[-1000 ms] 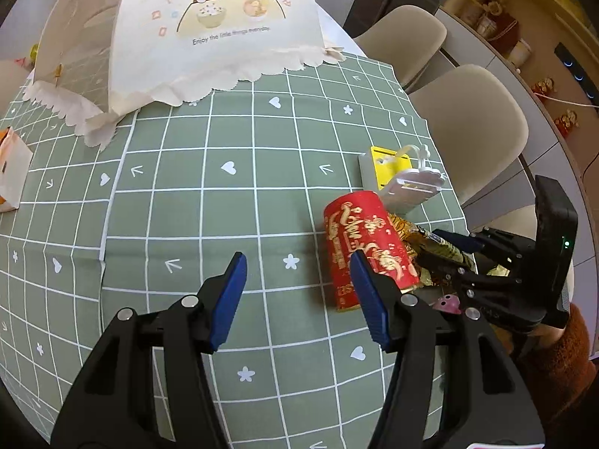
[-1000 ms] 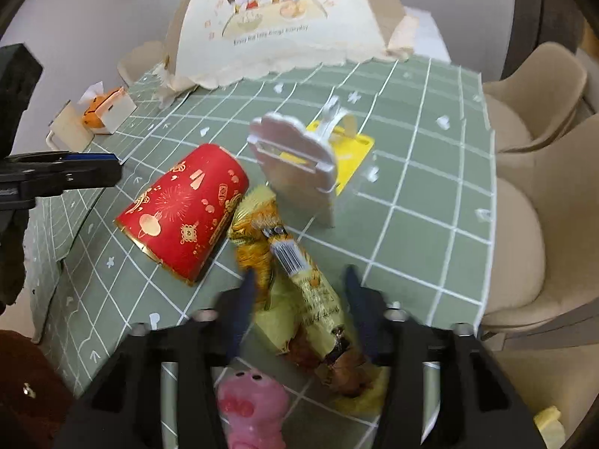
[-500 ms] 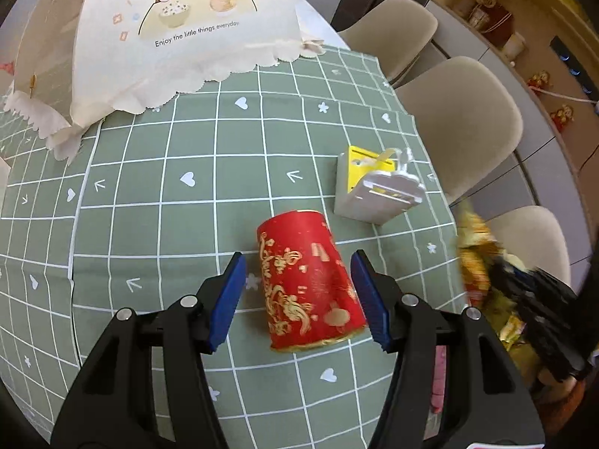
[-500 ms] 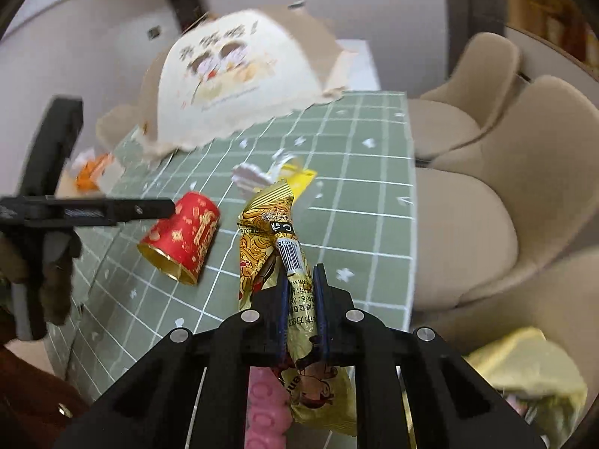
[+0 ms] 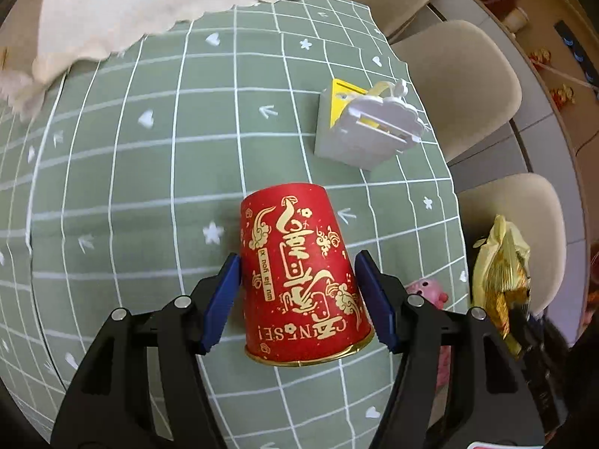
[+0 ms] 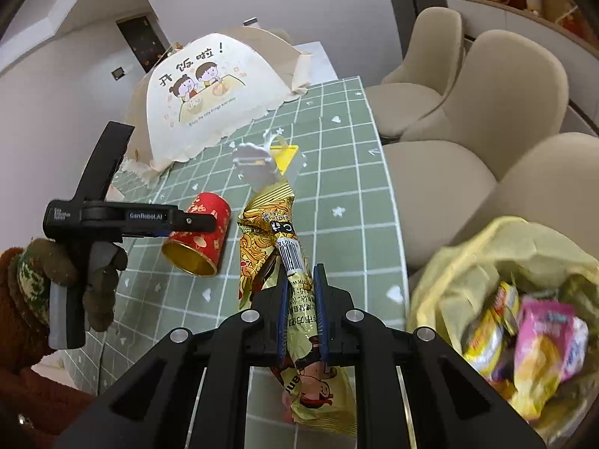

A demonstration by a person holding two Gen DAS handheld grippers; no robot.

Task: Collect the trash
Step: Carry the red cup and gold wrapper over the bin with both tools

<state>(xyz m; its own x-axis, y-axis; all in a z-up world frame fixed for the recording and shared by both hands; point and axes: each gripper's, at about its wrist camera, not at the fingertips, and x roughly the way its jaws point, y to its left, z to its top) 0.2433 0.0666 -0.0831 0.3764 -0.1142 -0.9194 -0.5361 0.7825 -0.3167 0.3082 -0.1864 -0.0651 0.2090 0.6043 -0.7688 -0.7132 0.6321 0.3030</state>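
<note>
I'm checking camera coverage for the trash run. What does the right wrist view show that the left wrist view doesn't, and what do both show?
Only the right wrist view shows the yellow trash bag beside the table, with wrappers inside, and the right gripper shut on the yellow snack wrapper.

Only the left wrist view shows the pink pig toy and the left gripper from above, its open fingers either side of the red paper cup.

Both show the cup lying on its side, the wrapper, the white and yellow holder and the food cover.

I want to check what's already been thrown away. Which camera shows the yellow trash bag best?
The right wrist view: the yellow trash bag gapes open lower right, with wrappers visible inside, though blurred. The left wrist view does not show the bag at all; its right edge shows only the gold wrapper beyond the table.
</note>
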